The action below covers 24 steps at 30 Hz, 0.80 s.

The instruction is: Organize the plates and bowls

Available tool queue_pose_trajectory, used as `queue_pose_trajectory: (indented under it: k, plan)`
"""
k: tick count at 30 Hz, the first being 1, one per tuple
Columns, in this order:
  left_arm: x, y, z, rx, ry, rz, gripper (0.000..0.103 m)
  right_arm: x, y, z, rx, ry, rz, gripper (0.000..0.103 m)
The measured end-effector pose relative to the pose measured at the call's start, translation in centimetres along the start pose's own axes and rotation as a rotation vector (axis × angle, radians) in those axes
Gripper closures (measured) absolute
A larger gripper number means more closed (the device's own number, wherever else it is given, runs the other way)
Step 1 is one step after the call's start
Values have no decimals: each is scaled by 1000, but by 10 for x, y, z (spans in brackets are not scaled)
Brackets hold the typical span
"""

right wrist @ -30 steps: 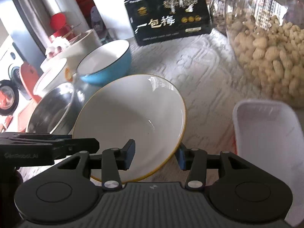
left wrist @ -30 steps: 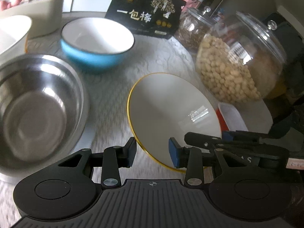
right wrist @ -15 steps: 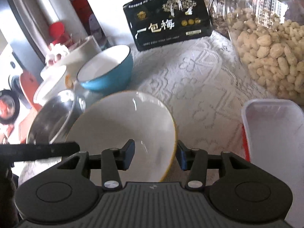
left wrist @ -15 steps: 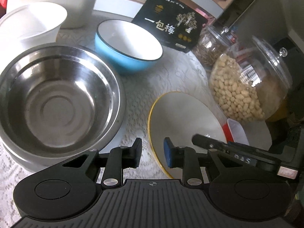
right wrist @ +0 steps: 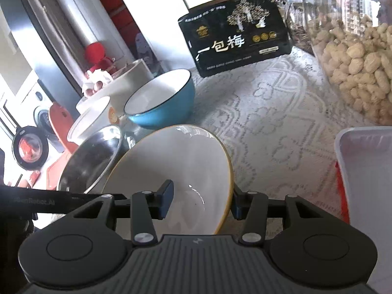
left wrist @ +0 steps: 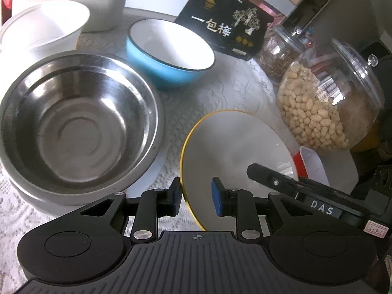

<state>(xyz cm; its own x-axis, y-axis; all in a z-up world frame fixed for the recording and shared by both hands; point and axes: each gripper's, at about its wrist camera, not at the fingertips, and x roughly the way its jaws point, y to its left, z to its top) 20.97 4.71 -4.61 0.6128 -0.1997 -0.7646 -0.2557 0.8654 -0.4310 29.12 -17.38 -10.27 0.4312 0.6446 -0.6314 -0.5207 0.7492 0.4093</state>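
Note:
A white bowl with a yellow rim (left wrist: pixel 235 144) (right wrist: pixel 176 166) sits tilted between both grippers. My left gripper (left wrist: pixel 196 199) is open, its fingers straddling the bowl's near-left rim without closing on it. My right gripper (right wrist: pixel 201 202) is open around the bowl's right rim, one finger inside and one outside. A steel bowl (left wrist: pixel 73 122) (right wrist: pixel 90 159) sits on a grey plate to the left. A blue bowl (left wrist: pixel 169 51) (right wrist: pixel 161 103) stands behind it, and a white bowl (left wrist: pixel 46 29) (right wrist: pixel 90 120) at far left.
A jar of peanuts (left wrist: pixel 328 105) (right wrist: pixel 355 56) and a smaller jar (left wrist: pixel 276 51) stand at the right. A black packet (left wrist: pixel 223 27) (right wrist: pixel 235 31) stands at the back. A white tray (right wrist: pixel 362 171) lies right of the bowl. A cream tub (left wrist: pixel 80 0) stands back left.
The left gripper pulled back and left, bringing the steel bowl fully into view. The yellow-rimmed bowl tilted and shifted toward the steel bowl in the right wrist view.

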Motion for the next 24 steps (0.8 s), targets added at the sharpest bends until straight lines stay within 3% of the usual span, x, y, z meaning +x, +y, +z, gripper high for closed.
queue_pose_trajectory:
  k: [3,7,16,24]
  plan:
    - [-1,0,0,-3,-8,-20,75,6,1,-2,-13,13,-37,55]
    - [-1,-4,-2,19,-16,3,75,7,-2,-3,-8,21,-23,55]
    - [-2,-2,-15,-11,5,-26,76,12,-5,-17,-40,69,-35,55]
    - [-4,-8,-24,18,10,-25,77,-4,-4,-29,-40,7,-48,55]
